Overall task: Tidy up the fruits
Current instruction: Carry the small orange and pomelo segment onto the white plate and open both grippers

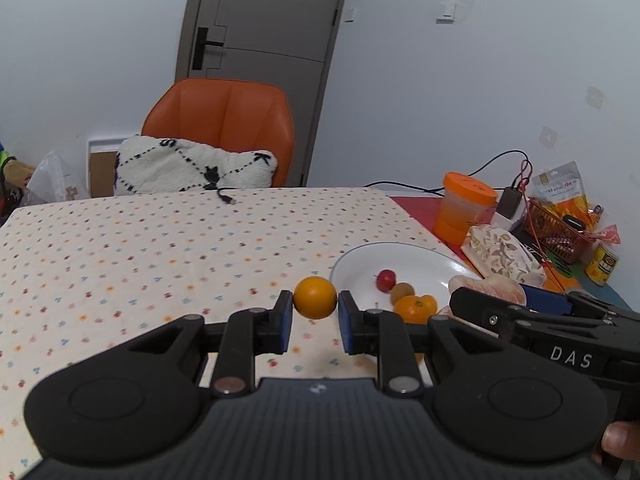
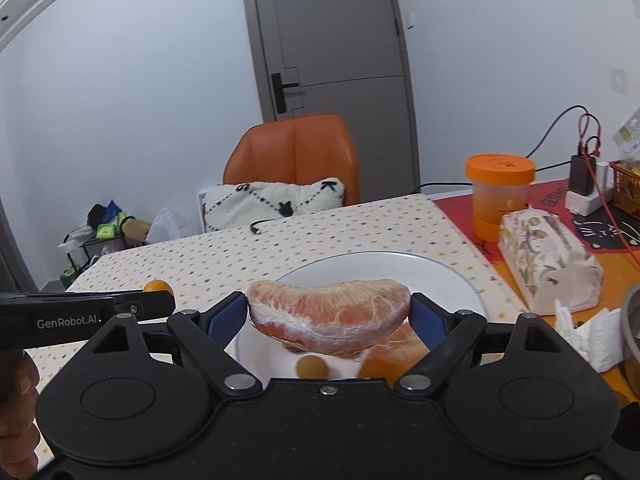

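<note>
The left gripper (image 1: 315,312) is pinching a small orange (image 1: 315,297) above the tabletop (image 1: 120,248), the white plate (image 1: 400,252) lying at about two o'clock. The right gripper (image 2: 329,316) is clamping a pomelo segment (image 2: 329,314) by its ends – long axis crosswise – seemingly over the plate. Only the left view is showing the red fruit (image 1: 386,279) – and a kiwi (image 1: 402,292).

A: How many fruits do you count?

B: One round orange (image 1: 315,297), one small red fruit (image 1: 386,279), one brown kiwi (image 1: 402,292), one ribbed orange tangerine (image 1: 415,308), and two peeled pomelo segments, the first (image 2: 330,320) above the second (image 2: 394,350).

A: Plates?

B: One white plate (image 1: 420,258).

A: And the rest on the tabletop (image 1: 140,248)?

B: One orange-lidded jar (image 1: 464,208), one tissue pack (image 1: 500,254), one red basket (image 1: 556,228), one yellow can (image 1: 602,266), one snack pouch (image 1: 560,186).

A: Beyond the far edge?

B: One orange chair (image 1: 224,120), one cushion (image 1: 192,168), one door (image 1: 264,40).
</note>
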{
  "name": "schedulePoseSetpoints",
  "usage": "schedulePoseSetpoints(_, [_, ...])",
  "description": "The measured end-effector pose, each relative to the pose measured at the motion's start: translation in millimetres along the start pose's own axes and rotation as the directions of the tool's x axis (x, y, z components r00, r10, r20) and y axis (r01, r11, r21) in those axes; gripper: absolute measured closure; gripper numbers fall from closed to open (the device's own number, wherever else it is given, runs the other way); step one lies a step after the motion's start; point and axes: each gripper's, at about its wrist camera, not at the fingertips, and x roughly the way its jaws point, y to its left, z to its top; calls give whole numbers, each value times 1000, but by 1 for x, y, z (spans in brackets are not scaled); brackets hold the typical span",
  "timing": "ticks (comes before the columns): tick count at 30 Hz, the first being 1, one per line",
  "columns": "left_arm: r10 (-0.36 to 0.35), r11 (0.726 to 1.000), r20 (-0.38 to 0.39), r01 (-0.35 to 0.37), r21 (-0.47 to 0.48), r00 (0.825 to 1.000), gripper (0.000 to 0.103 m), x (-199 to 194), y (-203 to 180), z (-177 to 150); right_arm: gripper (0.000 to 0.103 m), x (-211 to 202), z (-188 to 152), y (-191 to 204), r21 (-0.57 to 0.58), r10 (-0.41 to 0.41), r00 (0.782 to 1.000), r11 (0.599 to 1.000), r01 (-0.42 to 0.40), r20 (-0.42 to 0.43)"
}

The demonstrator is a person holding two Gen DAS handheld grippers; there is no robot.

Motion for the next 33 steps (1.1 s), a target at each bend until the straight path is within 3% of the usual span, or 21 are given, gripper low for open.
schedulePoseSetpoints(16, [-7,999,-11,7,54,1000,81,32,-32,12,18,10,0,-39,54,-34,999,998,33,6])
schedulePoseSetpoints(33, [6,999,-52,-4,49,999,80,78,-34,25,18,43,0,-51,91,-10,1000,996,12,-19])
